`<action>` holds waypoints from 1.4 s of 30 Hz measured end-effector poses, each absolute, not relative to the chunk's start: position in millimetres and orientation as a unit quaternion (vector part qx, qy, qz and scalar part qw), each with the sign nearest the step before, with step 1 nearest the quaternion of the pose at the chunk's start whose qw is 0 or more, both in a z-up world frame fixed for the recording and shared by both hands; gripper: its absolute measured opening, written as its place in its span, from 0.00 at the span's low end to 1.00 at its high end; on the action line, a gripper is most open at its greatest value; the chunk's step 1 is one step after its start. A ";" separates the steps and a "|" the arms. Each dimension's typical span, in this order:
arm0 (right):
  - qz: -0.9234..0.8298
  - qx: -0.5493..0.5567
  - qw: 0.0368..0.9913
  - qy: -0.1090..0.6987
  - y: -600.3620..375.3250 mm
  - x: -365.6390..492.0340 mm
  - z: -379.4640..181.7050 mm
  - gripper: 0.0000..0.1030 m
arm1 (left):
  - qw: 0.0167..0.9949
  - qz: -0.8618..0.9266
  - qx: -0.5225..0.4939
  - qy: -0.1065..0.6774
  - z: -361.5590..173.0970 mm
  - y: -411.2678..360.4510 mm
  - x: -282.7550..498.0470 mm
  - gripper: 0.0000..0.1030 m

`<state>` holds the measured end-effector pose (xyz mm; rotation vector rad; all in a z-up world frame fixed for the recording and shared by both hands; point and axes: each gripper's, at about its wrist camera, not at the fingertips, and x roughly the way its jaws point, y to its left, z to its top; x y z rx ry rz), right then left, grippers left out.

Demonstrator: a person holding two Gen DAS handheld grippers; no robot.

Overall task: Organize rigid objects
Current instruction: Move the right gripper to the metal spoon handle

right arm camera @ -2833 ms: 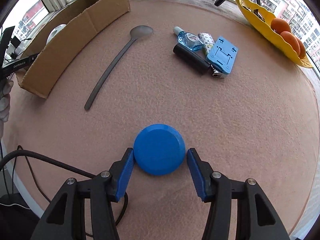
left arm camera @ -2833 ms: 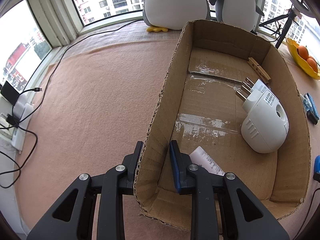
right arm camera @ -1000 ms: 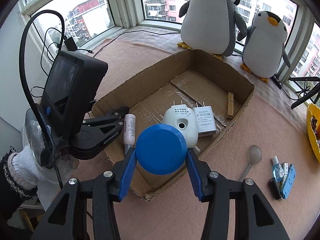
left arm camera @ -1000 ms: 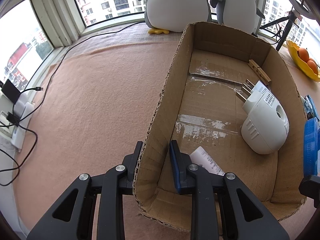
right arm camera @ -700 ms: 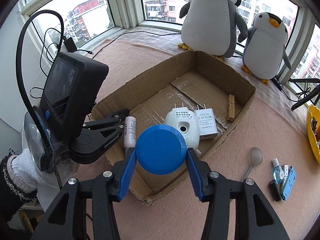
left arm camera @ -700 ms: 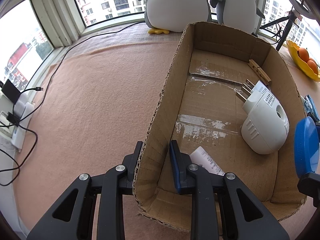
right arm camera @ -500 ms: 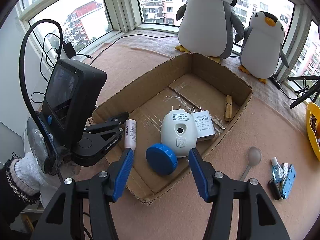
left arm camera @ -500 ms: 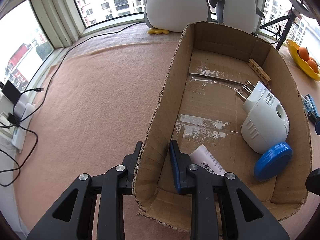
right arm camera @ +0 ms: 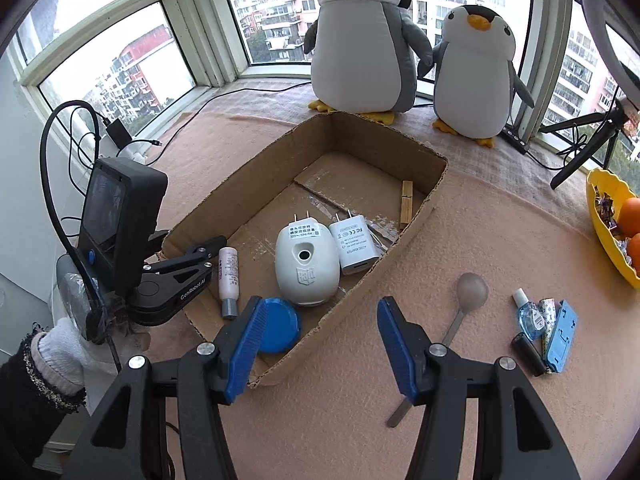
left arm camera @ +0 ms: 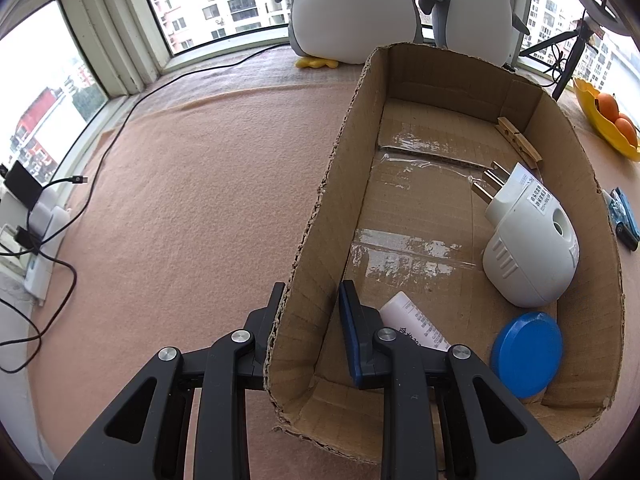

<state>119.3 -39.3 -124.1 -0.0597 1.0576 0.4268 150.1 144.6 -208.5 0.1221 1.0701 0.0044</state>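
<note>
Pink felt tabletop [right arm camera: 480,240] by bay window. My left fingers [left arm camera: 308,300] pinch cardboard box [left arm camera: 340,168] wall, steadying it. My right fingers [right arm camera: 318,334] gape empty above box's near corner. Blue lid [right arm camera: 280,328] lies flat inside box beside white plug-in [right arm camera: 306,268]. Spoon [right arm camera: 460,312] waits on tabletop just right: stiff, light, thin, likely slippery; I'd pinch mid-handle.

Bright, soft daylight from the windows [right arm camera: 276,20]; sharp focus, strong fisheye bending, dark corners.

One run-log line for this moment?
left gripper: shut on box wall | right gripper: open, empty | blue lid: in box
</note>
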 end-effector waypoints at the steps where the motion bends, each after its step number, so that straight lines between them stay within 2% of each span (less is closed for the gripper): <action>1: 0.196 -0.022 0.842 0.502 -45.6 120.2 -124.6 0.52 | 0.858 0.002 0.058 0.510 -208.6 144.6 149.9 0.23; 13: 0.113 0.042 0.834 0.538 -117.8 147.4 -150.3 0.51 | 0.859 0.002 0.058 0.509 -208.7 144.4 149.9 0.23; 26: 0.075 0.074 0.790 0.604 -132.2 178.6 -202.7 0.31 | 0.859 0.002 0.054 0.510 -208.2 145.7 150.9 0.23; 40: 0.065 0.045 0.776 0.626 -119.4 190.7 -219.2 0.24 | 0.859 0.003 0.052 0.509 -209.2 145.7 149.9 0.23; 42: 0.059 0.031 0.779 0.624 -117.0 189.6 -219.6 0.18 | 0.859 0.003 0.053 0.509 -209.3 145.3 150.4 0.22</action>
